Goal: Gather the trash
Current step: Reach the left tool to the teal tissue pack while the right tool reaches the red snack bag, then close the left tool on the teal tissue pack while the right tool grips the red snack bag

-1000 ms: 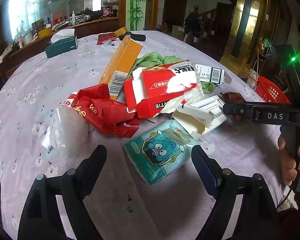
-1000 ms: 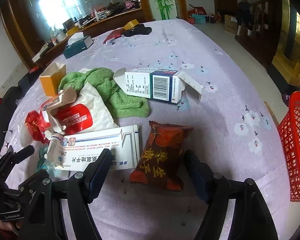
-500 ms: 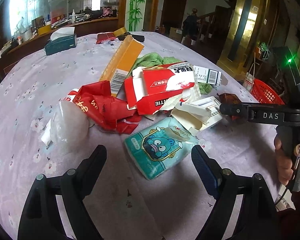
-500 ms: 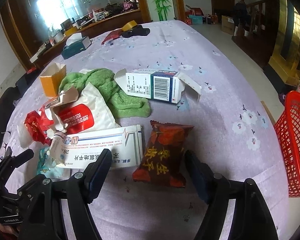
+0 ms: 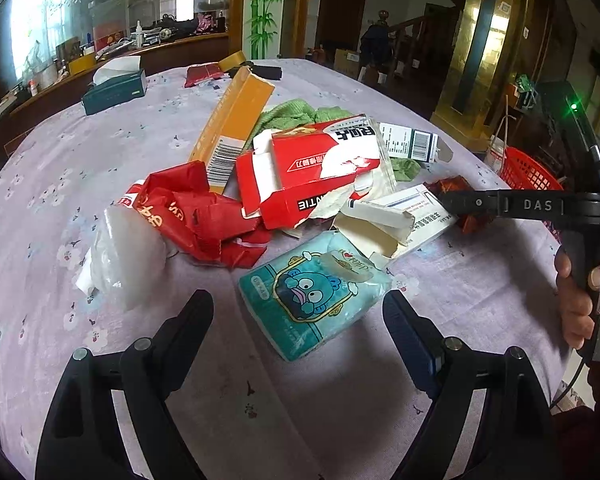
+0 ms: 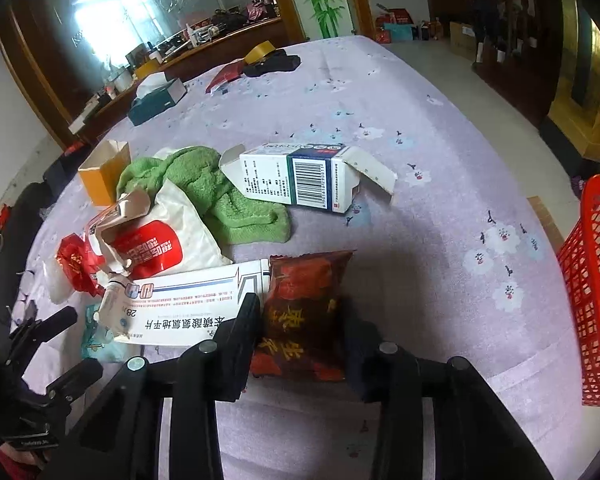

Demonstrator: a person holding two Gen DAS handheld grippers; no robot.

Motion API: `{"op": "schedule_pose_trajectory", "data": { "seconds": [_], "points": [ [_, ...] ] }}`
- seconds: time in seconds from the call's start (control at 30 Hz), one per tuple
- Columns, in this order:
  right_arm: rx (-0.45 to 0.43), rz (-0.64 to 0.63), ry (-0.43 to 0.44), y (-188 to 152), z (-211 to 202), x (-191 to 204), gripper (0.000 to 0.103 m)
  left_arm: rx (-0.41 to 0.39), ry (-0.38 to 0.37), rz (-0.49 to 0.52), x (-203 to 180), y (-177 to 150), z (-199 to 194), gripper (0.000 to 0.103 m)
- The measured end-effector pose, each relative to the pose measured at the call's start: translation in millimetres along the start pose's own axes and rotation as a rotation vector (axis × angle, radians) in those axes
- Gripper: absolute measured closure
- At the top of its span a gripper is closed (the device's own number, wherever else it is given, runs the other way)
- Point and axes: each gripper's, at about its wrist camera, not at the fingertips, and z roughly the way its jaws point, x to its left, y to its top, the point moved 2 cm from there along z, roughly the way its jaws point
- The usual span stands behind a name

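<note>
Trash lies heaped on a table under a lilac flowered cloth (image 6: 420, 128). My right gripper (image 6: 302, 312) straddles a dark red snack packet (image 6: 304, 280) lying flat; its jaws are closing and both pads touch the packet's sides. In the left wrist view one of its fingers (image 5: 500, 203) crosses over that packet (image 5: 450, 184), with a hand on the handle. My left gripper (image 5: 298, 304) hovers open above a teal tissue pack (image 5: 312, 292) with a cartoon face, touching nothing.
A white medicine box (image 6: 188, 304) lies against the packet's left side. Beyond are a barcode box (image 6: 300, 178), green cloth (image 6: 220, 196), torn red-white carton (image 5: 300, 176), orange box (image 5: 236, 120), crumpled red wrapper (image 5: 188, 212) and clear plastic (image 5: 124, 256). A red basket (image 6: 592, 280) stands off the table's right edge.
The right gripper's jaws have narrowed from wide apart onto the sides of the snack packet. The left gripper and the pile have stayed put.
</note>
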Motion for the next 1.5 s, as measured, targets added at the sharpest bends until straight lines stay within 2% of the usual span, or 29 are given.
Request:
{"op": "schedule_pose_trajectory", "data": {
  "seconds": [0.3, 0.53, 0.67, 0.8, 0.93, 1.0, 1.07, 1.1, 1.13, 1.2, 1.37, 1.5],
  "points": [
    [0.008, 0.001, 0.034, -1.7, -1.7, -5.5, 0.062, 0.019, -0.008, 0.011, -1.8, 2.6, 4.7, 0.018],
    [0.029, 0.005, 0.046, -1.7, -3.8, -7.3, 0.06, 0.037, 0.009, 0.085, -15.2, 15.5, 9.9, 0.018],
    [0.019, 0.012, 0.042, 3.2, -8.1, -8.9, 0.038, 0.082, 0.034, 0.179, -26.1, 19.2, 23.7, 0.018],
    [0.015, -0.006, 0.012, 6.6, -9.0, -6.1, 0.032, 0.116, 0.051, 0.222, -27.8, 17.9, 38.0, 0.018],
    [0.037, -0.016, -0.004, 4.8, -1.5, -5.3, 0.032, 0.11, 0.035, 0.186, -23.6, 20.0, 40.3, 0.018],
    [0.032, -0.027, -0.011, 2.9, 0.4, -4.1, 0.032, 0.107, 0.03, 0.162, -22.1, 19.4, 39.9, 0.023],
    [0.03, -0.04, -0.02, 1.1, 0.4, -1.7, 0.036, 0.103, 0.04, 0.153, -23.8, 17.9, 38.5, 0.027],
    [0.03, -0.043, -0.017, 0.2, 0.1, -1.1, 0.044, 0.096, 0.054, 0.157, -26.7, 15.7, 35.8, 0.027],
    [0.03, -0.054, -0.021, -1.6, -0.8, 0.8, 0.047, 0.093, 0.064, 0.153, -28.9, 13.9, 33.7, 0.028],
    [0.019, -0.067, -0.026, -4.7, -5.4, 1.8, 0.062, 0.094, 0.059, 0.126, -32.2, 10.0, 29.9, 0.028],
    [0.012, -0.072, -0.007, -16.9, -14.4, -1.1, 0.067, 0.087, 0.039, 0.043, -35.8, -4.1, 14.2, 0.029],
    [0.01, -0.06, 0.022, -24.7, -20.8, -5.1, 0.067, 0.096, 0.051, 0.02, -41.7, -17.6, 3.7, 0.026]
  ]
}}
